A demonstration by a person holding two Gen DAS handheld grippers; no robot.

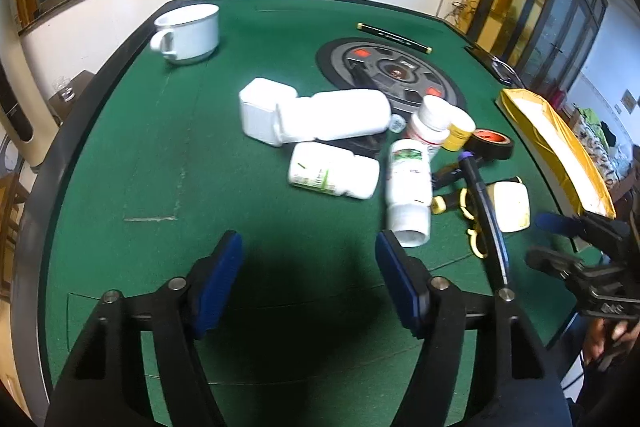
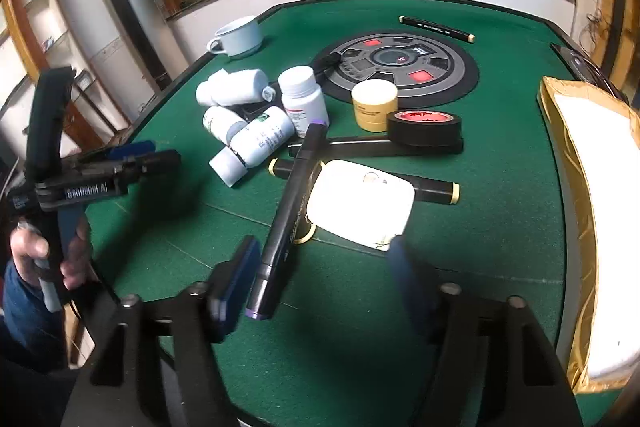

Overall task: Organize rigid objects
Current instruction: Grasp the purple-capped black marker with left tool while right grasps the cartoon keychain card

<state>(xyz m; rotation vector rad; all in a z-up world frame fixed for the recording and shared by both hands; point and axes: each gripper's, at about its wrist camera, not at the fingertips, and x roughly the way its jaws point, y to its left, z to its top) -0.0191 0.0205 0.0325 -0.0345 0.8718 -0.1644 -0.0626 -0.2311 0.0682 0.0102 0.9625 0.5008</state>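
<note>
Several white pill bottles lie in a heap mid-table on the green felt, with a yellow jar and a black tape roll beside them. A black marker with purple ends rests tilted across other markers and a cream rounded case. My right gripper is open. The marker's near end lies just inside its left pad, and no pad presses on it. My left gripper is open over bare felt, short of a fallen bottle.
A white mug stands at the far left corner. A round grey dial panel sits in the table's middle, with a black marker beyond it. An open cardboard box lies along the right edge. A hand holds the left gripper.
</note>
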